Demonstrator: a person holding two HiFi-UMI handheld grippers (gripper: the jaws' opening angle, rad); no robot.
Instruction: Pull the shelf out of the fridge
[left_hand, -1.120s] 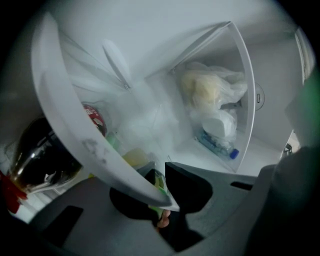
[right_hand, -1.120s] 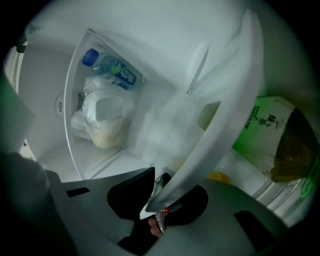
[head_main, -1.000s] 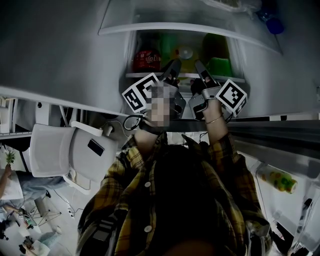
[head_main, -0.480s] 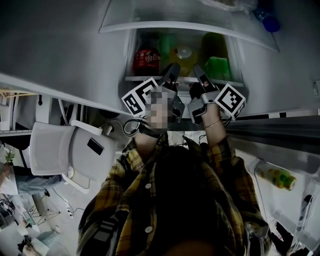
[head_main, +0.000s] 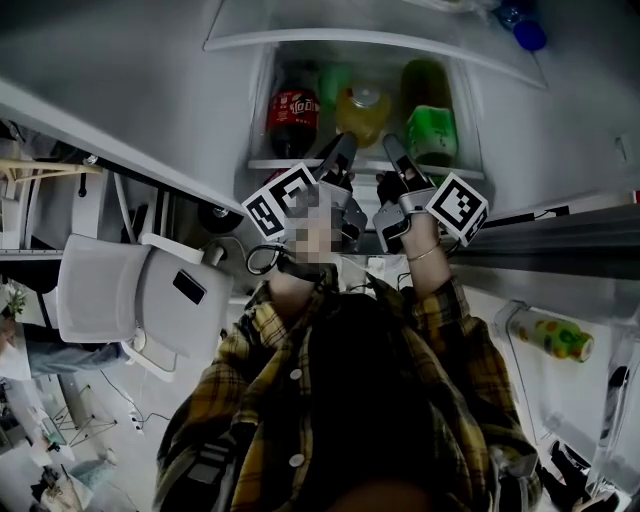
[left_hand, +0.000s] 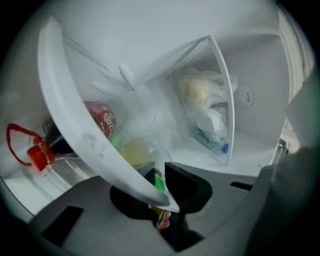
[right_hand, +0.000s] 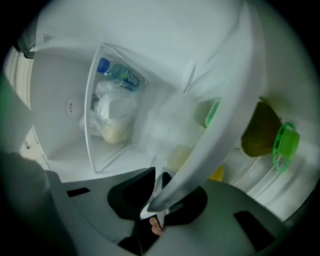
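Observation:
The fridge shelf is a clear pane with a white front rim (head_main: 290, 163) across the open compartment. My left gripper (head_main: 342, 152) is shut on that rim, which runs as a white band (left_hand: 80, 135) into its jaws (left_hand: 162, 200). My right gripper (head_main: 392, 152) is shut on the same rim (right_hand: 225, 125) just to the right, the edge pinched between its pads (right_hand: 160, 205). The two grippers sit side by side near the rim's middle. Through the pane I see a red cola bottle (head_main: 293, 108), a yellow bottle (head_main: 362, 110) and a green one (head_main: 432, 130).
Another clear shelf (head_main: 370, 40) sits above, holding a plastic bag (left_hand: 205, 105) and a blue-capped bottle (head_main: 528, 35). The fridge door stands open at the right with a bottle in its bin (head_main: 550, 338). A white chair (head_main: 130, 300) is at my left.
Both grippers stay clamped on the rim and sit slightly lower in the head view. More of the bottles behind the rim shows now.

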